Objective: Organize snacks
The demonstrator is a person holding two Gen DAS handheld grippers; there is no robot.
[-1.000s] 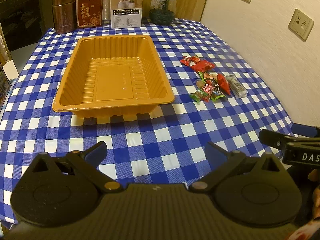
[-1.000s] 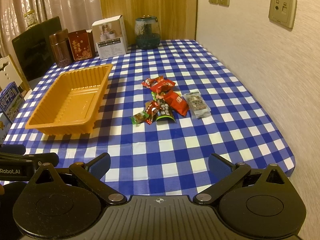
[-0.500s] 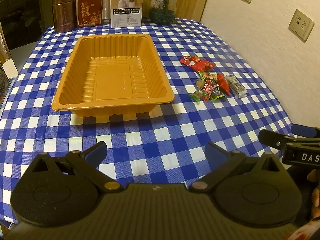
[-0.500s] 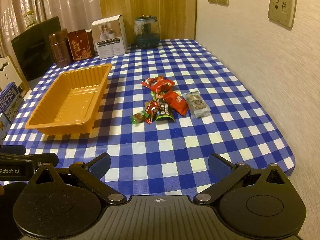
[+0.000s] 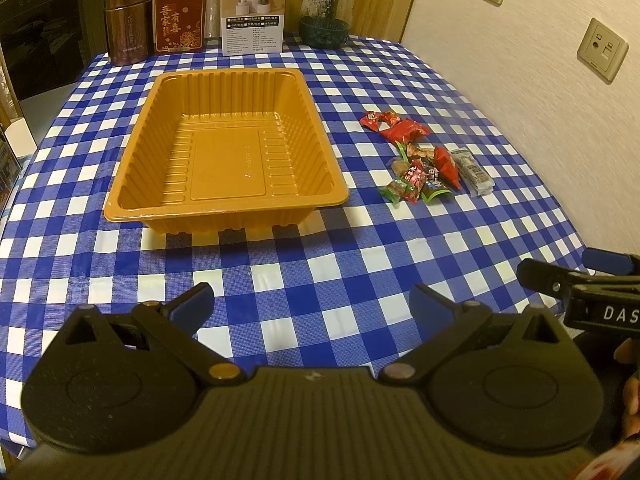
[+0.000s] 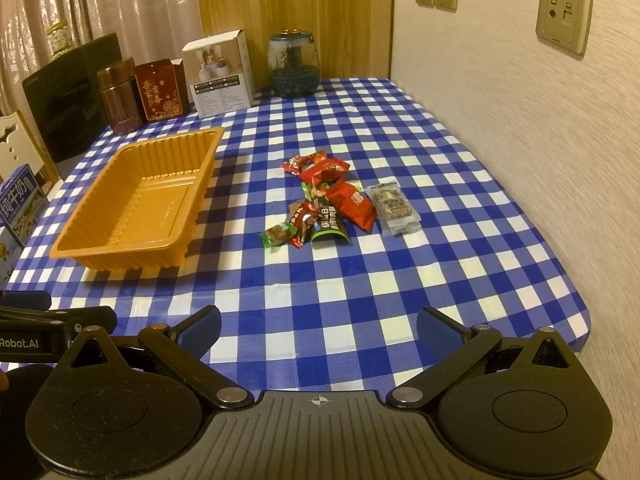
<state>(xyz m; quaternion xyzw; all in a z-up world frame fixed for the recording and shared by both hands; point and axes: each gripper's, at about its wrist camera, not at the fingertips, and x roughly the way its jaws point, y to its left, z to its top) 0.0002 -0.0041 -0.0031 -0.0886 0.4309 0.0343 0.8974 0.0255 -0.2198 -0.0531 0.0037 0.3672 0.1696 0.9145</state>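
A small heap of wrapped snacks (image 6: 328,200) lies on the blue checked tablecloth (image 6: 400,280), well to the right of the empty orange tray (image 6: 132,204) and apart from it. Both the left gripper (image 5: 310,300) and the right gripper (image 6: 318,326) hang over the near edge of the table with fingers spread wide, holding nothing. At the far edge stand a white box (image 6: 218,74) and a glass jar (image 6: 294,64)

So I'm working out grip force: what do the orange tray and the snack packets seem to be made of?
Orange tray: looks like thin moulded plastic, semi-glossy, judging by its ribbed walls and thin rolled rim. Snack packets: apparently glossy plastic film, crinkled with crimped ends; the clear packet is see-through film. Probably all light and easily deformed.
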